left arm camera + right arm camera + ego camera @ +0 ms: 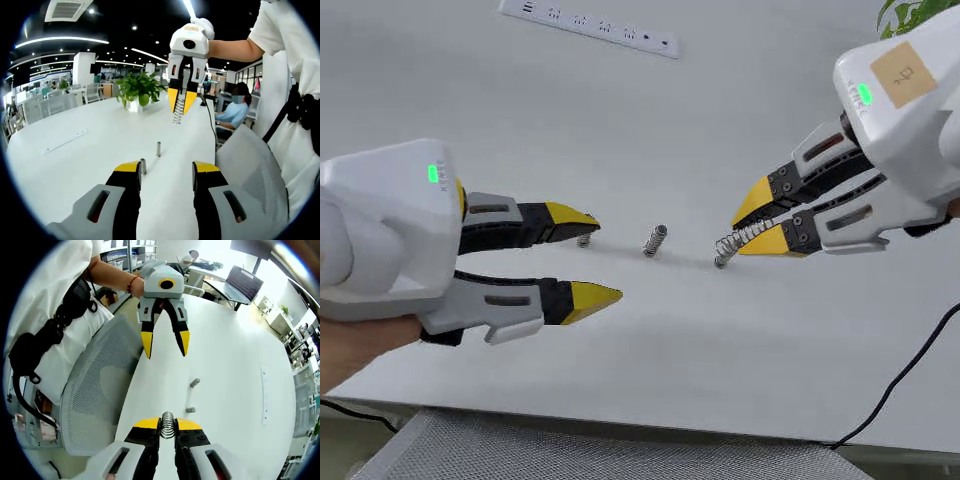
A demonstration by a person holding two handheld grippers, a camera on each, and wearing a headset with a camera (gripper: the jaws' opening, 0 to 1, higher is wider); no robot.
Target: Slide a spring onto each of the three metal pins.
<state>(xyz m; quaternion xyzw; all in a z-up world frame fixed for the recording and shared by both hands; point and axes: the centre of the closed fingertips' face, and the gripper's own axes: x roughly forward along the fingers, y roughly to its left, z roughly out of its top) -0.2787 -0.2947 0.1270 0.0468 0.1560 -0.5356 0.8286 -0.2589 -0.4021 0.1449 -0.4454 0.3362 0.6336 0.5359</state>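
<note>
On the white table (620,120), head view:
- Left tongs (592,257): enter from 9 o'clock, jaws apart, nothing between them.
- Right tongs (757,228): enter from 3 o'clock, clamped on the held spring (740,243). Its long axis slants from 1 o'clock down to 7 o'clock, and the free low end is at or just above the table.
- Middle pin (655,240): upright at centre with a coil on it, to 9 o'clock of the held spring.
- End pin (583,240): half covered by the upper left jaw, and apparently coiled.
- Third pin: not made out. It likely stands at the spring's low end, so the right tongs are nearer and the move turns on lining that end over it.

Left gripper view:
- Left tongs (165,172): wide apart at 6 o'clock.
- End pin (143,166): just beyond the left jaw tip.
- Middle pin (158,149): past it toward 12 o'clock.
- Right tongs (180,102): hang at 12 o'clock with the held spring (177,116) dangling below.

Right gripper view:
- Right tongs (167,424): pinch the held spring (167,421), seen end-on.
- Middle pin (190,410): just beyond at 1 o'clock.
- End pin (194,382): farther out.
- Left tongs (165,345): splayed at 12 o'clock.
- Whatever lies under the spring is hidden.
</note>
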